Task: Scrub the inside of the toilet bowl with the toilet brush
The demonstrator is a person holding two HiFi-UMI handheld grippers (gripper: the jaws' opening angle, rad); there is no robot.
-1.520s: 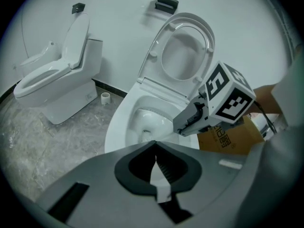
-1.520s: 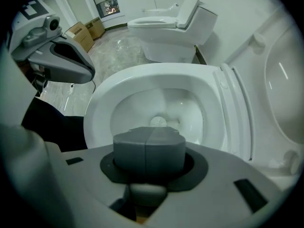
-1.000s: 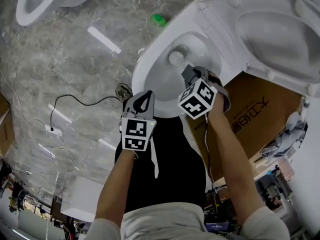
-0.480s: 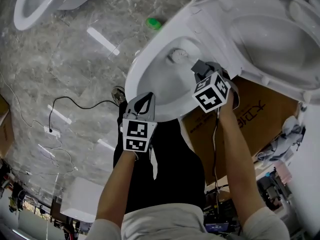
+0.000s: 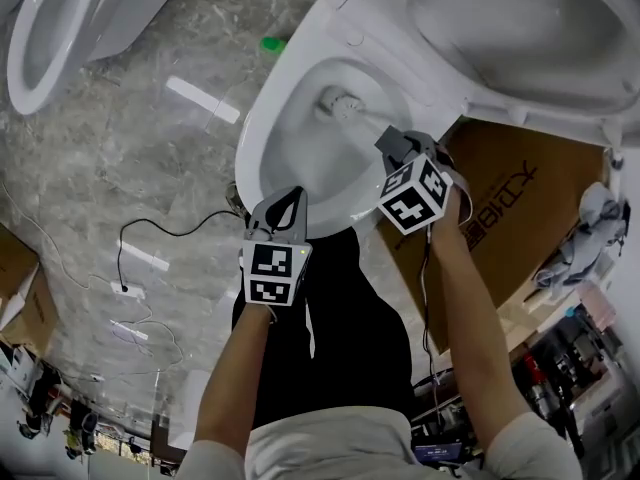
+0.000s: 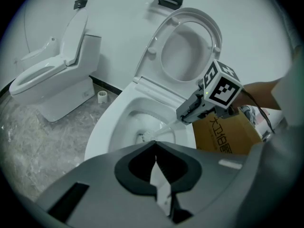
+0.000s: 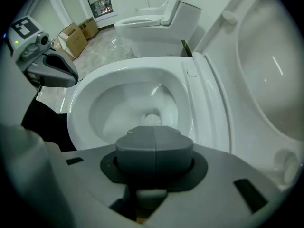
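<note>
Fingers of the right gripper are clamped on the toilet brush, whose head sits low in the toilet bowl. The room has a grey marble floor, a second toilet and a cardboard box beside the bowl. Both forearms reach forward, with the left gripper at the near rim, its fingers together and empty.

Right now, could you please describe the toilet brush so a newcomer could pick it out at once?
Find the nearer toilet, the one beside the cardboard box. In its bowl is the toilet brush: a pale handle running from the right gripper to a round white bristle head, the only thing inside.
</note>
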